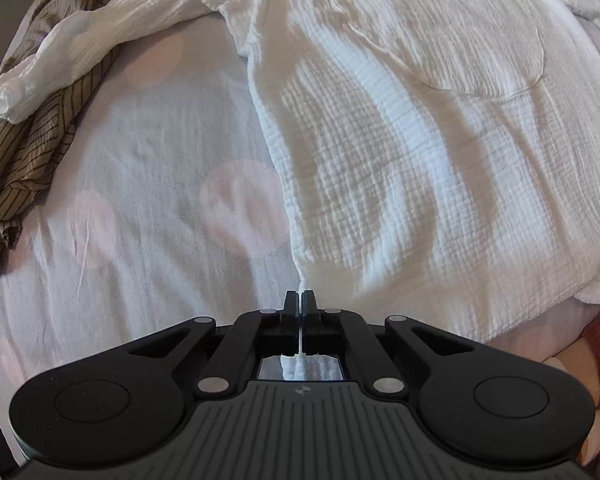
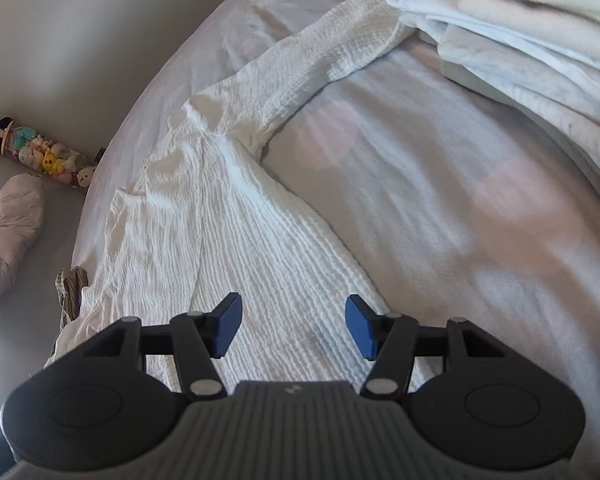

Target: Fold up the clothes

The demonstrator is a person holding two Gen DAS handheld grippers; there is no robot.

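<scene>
white shirt (image 1: 400,140): one; striped garment (image 1: 32,128): one.

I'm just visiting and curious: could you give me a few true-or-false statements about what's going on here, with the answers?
1. The left gripper has its fingers shut on the corner of the white shirt. True.
2. The right gripper is shut. False: its fingers stand apart over the shirt.
3. A striped olive garment lies under the shirt's sleeve. True.
4. The white shirt is already folded into a neat square. False: it lies spread out on the bedsheet.
</scene>
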